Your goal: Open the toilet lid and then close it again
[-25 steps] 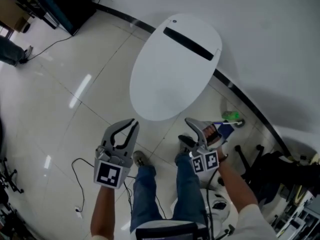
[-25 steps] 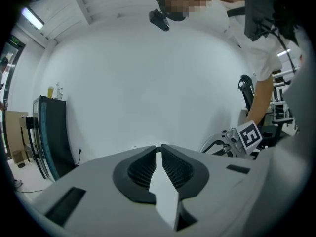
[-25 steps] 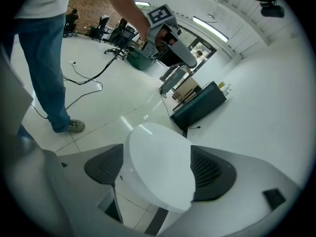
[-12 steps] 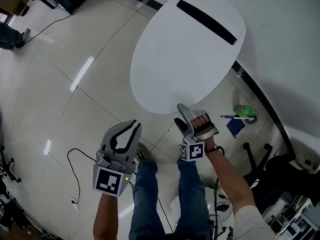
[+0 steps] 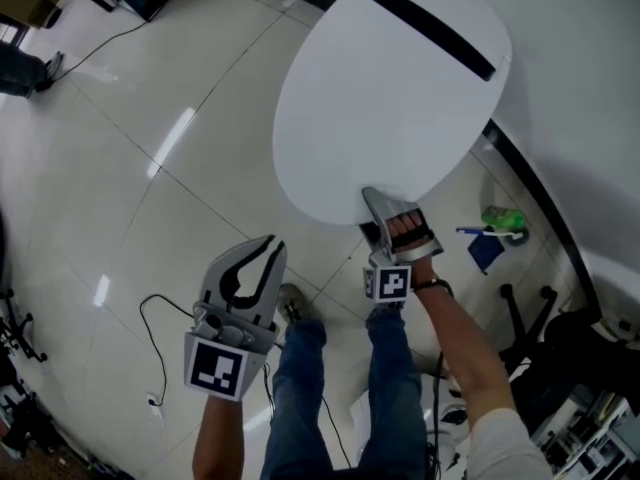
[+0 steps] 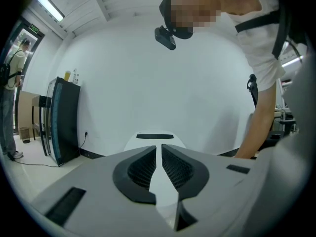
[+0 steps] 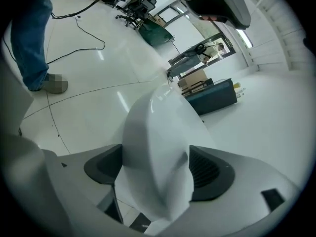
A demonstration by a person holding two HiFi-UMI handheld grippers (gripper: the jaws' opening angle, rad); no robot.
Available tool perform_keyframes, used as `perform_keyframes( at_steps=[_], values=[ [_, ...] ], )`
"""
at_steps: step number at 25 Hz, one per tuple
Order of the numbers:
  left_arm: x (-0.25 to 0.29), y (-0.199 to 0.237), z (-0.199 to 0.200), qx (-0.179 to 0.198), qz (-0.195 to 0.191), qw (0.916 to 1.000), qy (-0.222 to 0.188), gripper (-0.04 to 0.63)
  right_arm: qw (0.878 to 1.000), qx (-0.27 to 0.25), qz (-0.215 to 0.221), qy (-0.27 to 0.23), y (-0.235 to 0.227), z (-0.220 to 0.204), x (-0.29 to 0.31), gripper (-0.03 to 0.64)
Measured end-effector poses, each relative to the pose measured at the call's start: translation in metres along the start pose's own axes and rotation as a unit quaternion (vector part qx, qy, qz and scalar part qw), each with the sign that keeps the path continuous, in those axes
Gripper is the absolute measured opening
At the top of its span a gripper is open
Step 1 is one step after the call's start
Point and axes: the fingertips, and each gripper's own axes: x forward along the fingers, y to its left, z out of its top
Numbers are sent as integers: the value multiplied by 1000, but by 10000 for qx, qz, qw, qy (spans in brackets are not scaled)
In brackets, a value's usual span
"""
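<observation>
- Two tools, two roles: my right tool (image 5: 378, 200) is on the front rim of the toilet lid (image 5: 390, 98). My left tool (image 5: 262, 252) hangs over the tiled floor (image 5: 130, 168), well apart from the lid.
- The toilet lid is ahead of me against the wall (image 5: 580, 88), a white oval with a dark strip (image 5: 432, 31) at its far end. From the head view it looks down or barely raised; I cannot tell which.
- I judge the right tool is at the front edge because that point is farthest from the hinge, so the lift takes the least effort there.
- In the right gripper view the jaws are spread just enough to take the rim. The rounded lid edge (image 7: 153, 132) fills the gap and meets both pads (image 7: 207, 174), so this tool (image 7: 155, 172) is pinching the lid.
- In the left gripper view the left tool (image 6: 159, 157) has its jaws pressed together with only a sliver between them and nothing in it. It is idle, I'd say, because one tool can manage the lid.
- By my reading, the opening step is only beginning. The smooth, curved plastic could slide out of the pinch as the lid swings up.
</observation>
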Motion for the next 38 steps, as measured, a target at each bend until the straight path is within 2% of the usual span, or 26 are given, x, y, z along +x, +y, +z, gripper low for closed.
perform_keyframes(
  at_steps=[2, 6, 9, 11, 13, 16, 21, 24, 28, 33, 38],
  values=[
    [-4, 3, -2, -23, 42, 10000, 22, 28, 9999, 29, 60, -79, 4, 2, -2, 403],
    [-10, 9, -2, -77, 113, 9999, 58, 28, 9998, 25, 143, -160, -2, 7, -9, 394],
    [-14, 10, 6, -42, 136, 9999, 77, 28, 9995, -2, 147, -293, -28, 14, -30, 384],
    [-16, 9, 18, -29, 155, 9999, 64, 28, 9983, 176, 207, -517, -52, 23, -55, 369],
    [-20, 7, 36, 7, 159, 9999, 66, 28, 9957, 458, 266, -756, -84, 34, -87, 345],
    [-24, 8, 81, 82, 183, 9998, 11, 28, 9893, 988, 227, -1046, -157, 43, -139, 306],
    [-7, 12, 177, 276, 281, 9988, -286, 28, 9710, 1935, -64, -1402, -305, 15, -203, 257],
    [12, 16, 226, 511, 401, 9963, -569, 28, 9555, 2469, -542, -1522, -394, -20, -219, 238],
    [37, 6, 267, 648, 424, 9948, -665, 28, 9218, 3312, -1076, -1707, -501, -82, -229, 215],
    [74, -16, 286, 499, 139, 9968, -608, 28, 8930, 3915, -1699, -1429, -602, -169, -214, 131],
    [101, -40, 299, 555, -39, 9970, -529, 28, 8557, 4669, -1875, -1208, -679, -264, -173, 89]
  ],
)
